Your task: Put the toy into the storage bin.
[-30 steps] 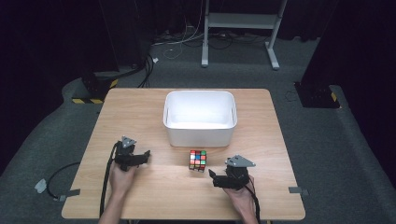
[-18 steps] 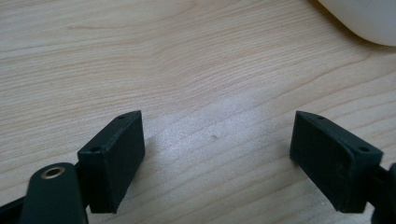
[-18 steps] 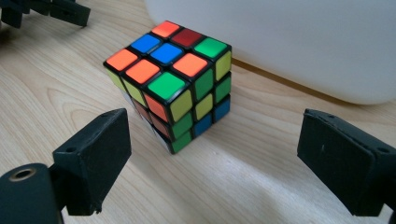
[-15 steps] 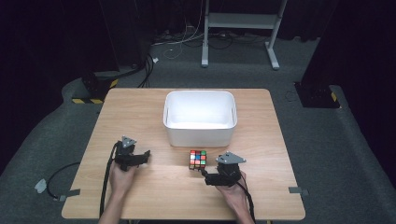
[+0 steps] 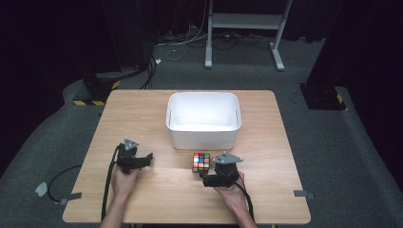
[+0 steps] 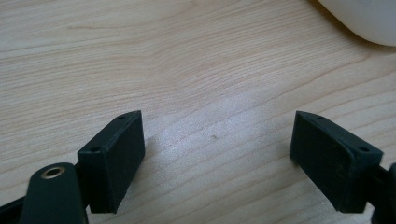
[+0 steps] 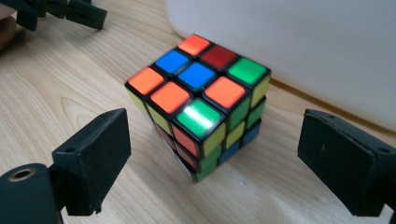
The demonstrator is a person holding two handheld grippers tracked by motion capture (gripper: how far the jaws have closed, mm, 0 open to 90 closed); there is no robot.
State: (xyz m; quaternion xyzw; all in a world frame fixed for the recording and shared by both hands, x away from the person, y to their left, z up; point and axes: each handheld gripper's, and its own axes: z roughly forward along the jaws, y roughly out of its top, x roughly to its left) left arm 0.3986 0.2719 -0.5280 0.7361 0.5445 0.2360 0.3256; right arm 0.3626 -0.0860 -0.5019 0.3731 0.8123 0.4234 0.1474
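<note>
Right claw [image 7: 212, 163] spread wide, nothing gripped; puzzle cube [image 7: 201, 105] sits on the worktop [image 5: 142, 114] just ahead of the gap, between the two jaws but not yet inside them. Cube is turned corner-on to the jaws, not face-on.

Risk, as I judge it: closing from here would catch edges rather than flat faces, and the cube could twist, skid or pop out sideways. Glossy stickers would not help the hold. White tub [image 5: 203, 118] stands just behind the cube, so a push forward could jam the cube against the tub wall, or the far jaw could knock the tub.

Left claw [image 6: 215, 154] also apart, empty, low over bare wood, well off to the left of the cube; a corner of the tub shows beyond it. Little risk there.

Count: one cube, one tub, two claws, one worktop. Tub looks empty from above.
</note>
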